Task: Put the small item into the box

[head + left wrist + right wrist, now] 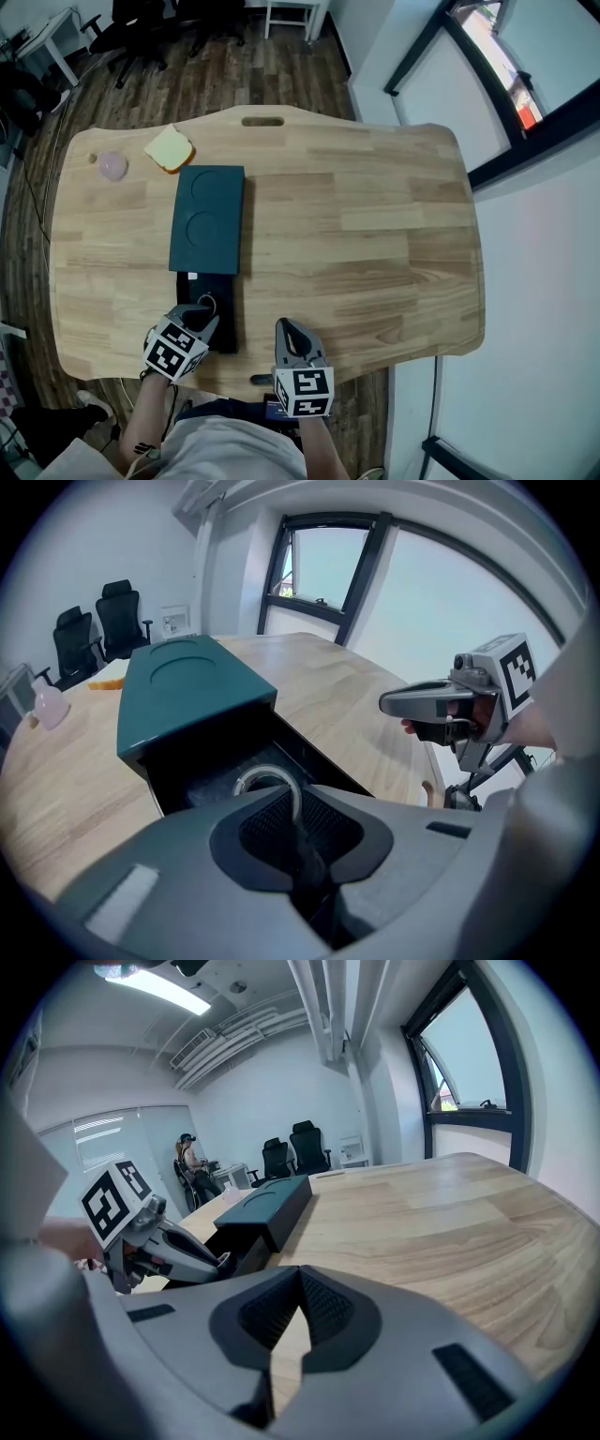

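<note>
A box lies on the left of the wooden table [375, 225], its teal lid [208, 218] slid back off the black inner tray [225, 323]. My left gripper [202, 314] hangs over the open tray, shut on a small silver metal ring [207, 303]. In the left gripper view the ring [272, 780] sticks out past the jaws [298, 829] above the tray's dark inside [202, 771], with the lid [183, 686] behind. My right gripper [289, 330] is at the table's near edge, right of the box, shut with nothing in it [298, 1283].
A yellow sponge-like block [170, 148] and a pink object [113, 166] lie at the table's far left corner. A handle slot [262, 121] is cut near the far edge. Office chairs [141, 28] stand on the floor beyond. A window wall runs along the right.
</note>
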Action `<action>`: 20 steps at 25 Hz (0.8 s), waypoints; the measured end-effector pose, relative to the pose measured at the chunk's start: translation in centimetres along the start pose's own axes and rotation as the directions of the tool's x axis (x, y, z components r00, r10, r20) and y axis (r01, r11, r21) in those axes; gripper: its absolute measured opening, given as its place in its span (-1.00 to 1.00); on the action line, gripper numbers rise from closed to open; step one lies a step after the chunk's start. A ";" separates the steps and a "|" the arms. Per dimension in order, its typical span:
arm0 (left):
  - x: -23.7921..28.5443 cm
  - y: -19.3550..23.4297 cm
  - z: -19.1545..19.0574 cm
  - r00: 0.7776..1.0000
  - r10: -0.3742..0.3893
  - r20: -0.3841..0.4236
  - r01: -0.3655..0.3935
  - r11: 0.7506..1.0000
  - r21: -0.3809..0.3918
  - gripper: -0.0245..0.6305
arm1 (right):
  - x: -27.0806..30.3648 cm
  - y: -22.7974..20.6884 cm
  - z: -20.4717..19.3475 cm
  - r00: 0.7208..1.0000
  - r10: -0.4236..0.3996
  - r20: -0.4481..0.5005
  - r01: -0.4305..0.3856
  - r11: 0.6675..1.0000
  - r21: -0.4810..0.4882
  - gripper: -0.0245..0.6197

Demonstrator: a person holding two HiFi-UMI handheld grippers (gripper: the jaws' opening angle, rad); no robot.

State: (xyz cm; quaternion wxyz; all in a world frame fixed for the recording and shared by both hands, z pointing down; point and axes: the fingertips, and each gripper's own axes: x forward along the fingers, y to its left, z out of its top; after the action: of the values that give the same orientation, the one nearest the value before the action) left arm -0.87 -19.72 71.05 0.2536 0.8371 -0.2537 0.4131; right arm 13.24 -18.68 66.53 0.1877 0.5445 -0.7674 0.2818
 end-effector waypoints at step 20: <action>-0.7 0.3 0.6 0.996 -0.016 0.087 0.023 0.996 -0.082 -0.77 | -2.0 -0.1 0.4 0.999 -0.026 0.028 0.026 1.000 -0.002 -0.91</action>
State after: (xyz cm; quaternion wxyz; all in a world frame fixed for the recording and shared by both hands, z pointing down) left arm -1.08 -20.12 70.23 0.2808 0.8454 -0.2731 0.3632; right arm 13.98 -17.52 65.09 0.1814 0.5578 -0.7633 0.2708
